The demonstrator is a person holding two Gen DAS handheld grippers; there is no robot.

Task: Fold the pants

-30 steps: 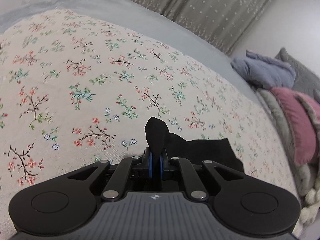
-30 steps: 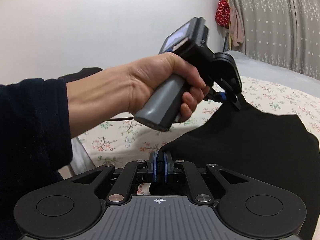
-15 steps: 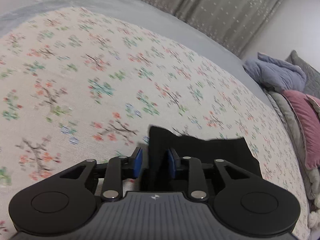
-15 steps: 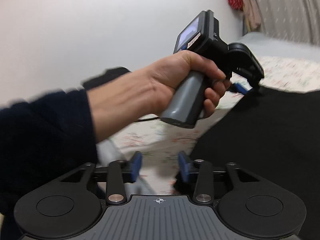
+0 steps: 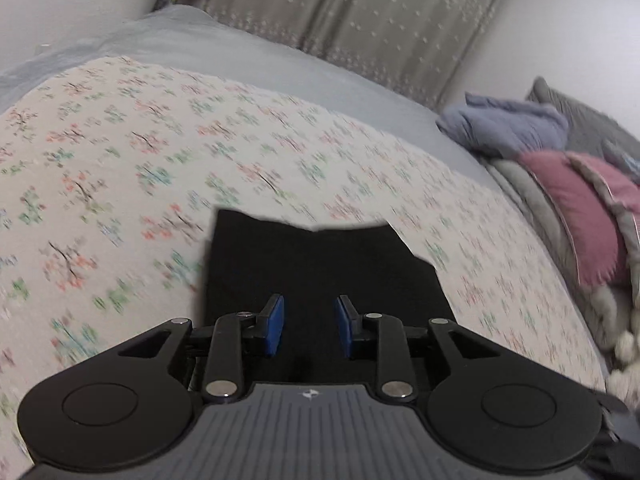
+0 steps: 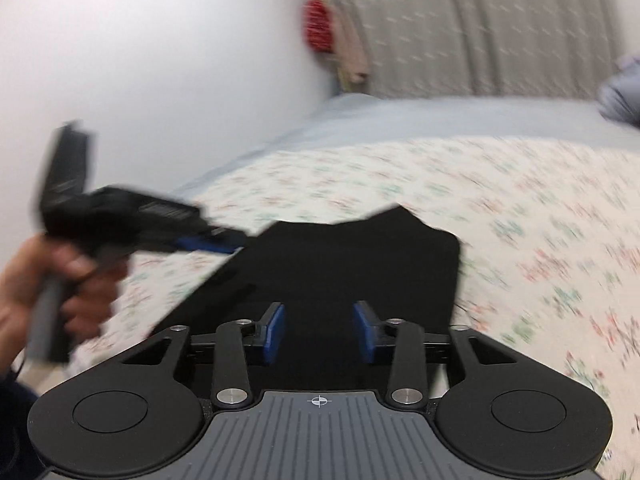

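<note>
The black pants (image 5: pixel 320 264) lie flat in a folded block on the floral bedspread (image 5: pixel 120 184). My left gripper (image 5: pixel 309 326) is open and empty, hovering over the near part of the pants. In the right wrist view the pants (image 6: pixel 352 264) lie ahead, and my right gripper (image 6: pixel 319 330) is open and empty above them. The left gripper (image 6: pixel 208 244) also shows there, held in a hand at the left, its blue fingers by the pants' left edge.
Pillows and blankets, pink (image 5: pixel 576 216), grey and lilac (image 5: pixel 504 128), are piled at the right side of the bed. A grey curtain (image 5: pixel 360 12) hangs behind. A white wall (image 6: pixel 140 60) stands to the left of the bed.
Both grippers were shut on pants fabric a second ago; both opened and let go. The pants now lie flat, and both grippers have drawn back.
</note>
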